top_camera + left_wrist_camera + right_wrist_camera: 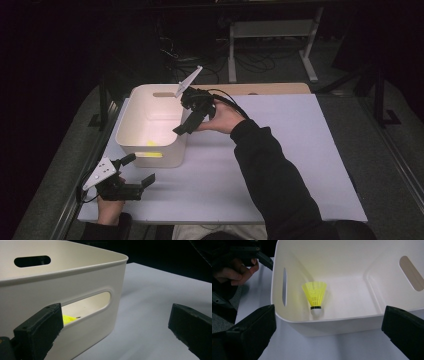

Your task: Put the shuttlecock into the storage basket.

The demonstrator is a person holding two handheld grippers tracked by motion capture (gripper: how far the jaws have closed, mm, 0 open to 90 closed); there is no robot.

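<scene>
Yellow shuttlecock (315, 298) lying inside the white bin (131, 125), cork end down against the floor near the wall with the slotted handle; a sliver of yellow visible through that slot. Right gripper (186, 126) poised at the bin's rim beside the far corner, jaws spread wide with nothing between them, apparently because the drop is done and the hand needs room to clear the wall. Left gripper (136, 172) resting low on the bench (280, 150) just outside the bin's near wall, jaws likewise released and empty, seemingly parked there to stay out of the way. Bin near the bench's left edge, within easy reach of both hands.
</scene>
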